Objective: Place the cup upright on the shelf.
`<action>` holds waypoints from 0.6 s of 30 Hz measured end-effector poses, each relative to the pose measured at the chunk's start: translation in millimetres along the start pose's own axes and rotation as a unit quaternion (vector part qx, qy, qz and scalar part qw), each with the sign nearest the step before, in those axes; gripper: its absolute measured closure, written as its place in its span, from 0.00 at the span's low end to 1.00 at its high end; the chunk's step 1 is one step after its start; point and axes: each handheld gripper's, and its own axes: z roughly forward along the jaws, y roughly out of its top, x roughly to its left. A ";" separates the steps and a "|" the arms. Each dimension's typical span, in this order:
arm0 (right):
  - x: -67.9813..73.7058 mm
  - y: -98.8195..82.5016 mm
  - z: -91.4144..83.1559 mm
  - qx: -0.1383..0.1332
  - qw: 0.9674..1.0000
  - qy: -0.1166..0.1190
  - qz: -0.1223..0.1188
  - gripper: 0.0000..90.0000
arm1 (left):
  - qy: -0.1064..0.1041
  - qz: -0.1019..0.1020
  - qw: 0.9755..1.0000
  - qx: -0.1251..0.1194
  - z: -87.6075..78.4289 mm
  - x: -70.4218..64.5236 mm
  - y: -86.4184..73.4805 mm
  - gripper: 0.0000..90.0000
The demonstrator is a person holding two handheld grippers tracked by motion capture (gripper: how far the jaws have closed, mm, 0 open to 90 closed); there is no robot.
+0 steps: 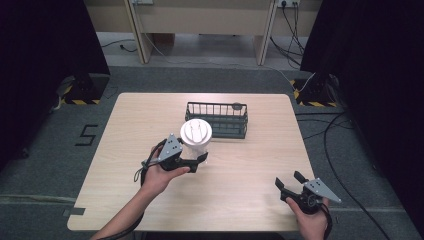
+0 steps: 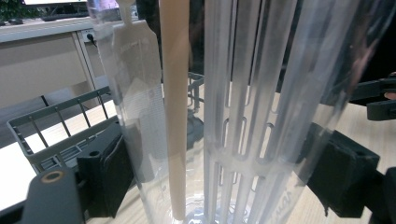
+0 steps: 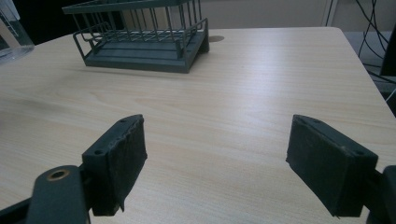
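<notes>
Two hand-held grippers over a pale wooden table (image 1: 240, 170), seen from above. Largest on it: dark green wire basket (image 1: 217, 119), far of centre, sitting flat. Just near and left of that, almost touching its near-left corner, tall clear plastic container (image 1: 196, 140) with white lid, upright on the tabletop. Inside, seen up close through the wall: slotted clear insert (image 2: 243, 140) and a slim cream rod (image 2: 175, 116), both standing vertical.

Left gripper (image 1: 192, 162) at the container's near side, jaws either side of the clear wall, pads (image 2: 109, 172) close against it or touching; looks pinched on the container, though firmness of contact hard to judge. Right gripper (image 1: 290, 182) near the right front edge, well apart from everything, jaws spread wide over bare wood, holding nothing.

Risks, as a judgement:
- Smooth, rounded wall plus a low grip on a tall body: likely to slip or tip if lifted fast.
- Thin plastic: could flex or crack if squeezed hard.
- Basket so close: could catch the container on a far or rightward move.
- Loose rod: could rattle or shift on any tilt.
</notes>
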 end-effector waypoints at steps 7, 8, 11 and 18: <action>-0.3 0.0 0.1 0.000 1.000 0.001 0.001 0.23 | 0.005 0.001 1.000 0.000 5.1 4.5 4.8 0.20; -0.3 0.1 0.1 0.000 1.000 0.001 0.001 0.23 | 0.005 0.001 1.000 -0.001 5.7 5.0 5.5 0.20; -0.4 0.1 0.1 0.000 1.000 0.001 0.001 0.23 | 0.006 0.001 1.000 -0.001 7.0 5.9 7.1 0.20; -0.6 0.1 0.1 -0.001 1.000 0.000 0.001 0.23 | 0.010 0.002 1.000 -0.003 11.3 9.5 12.2 0.20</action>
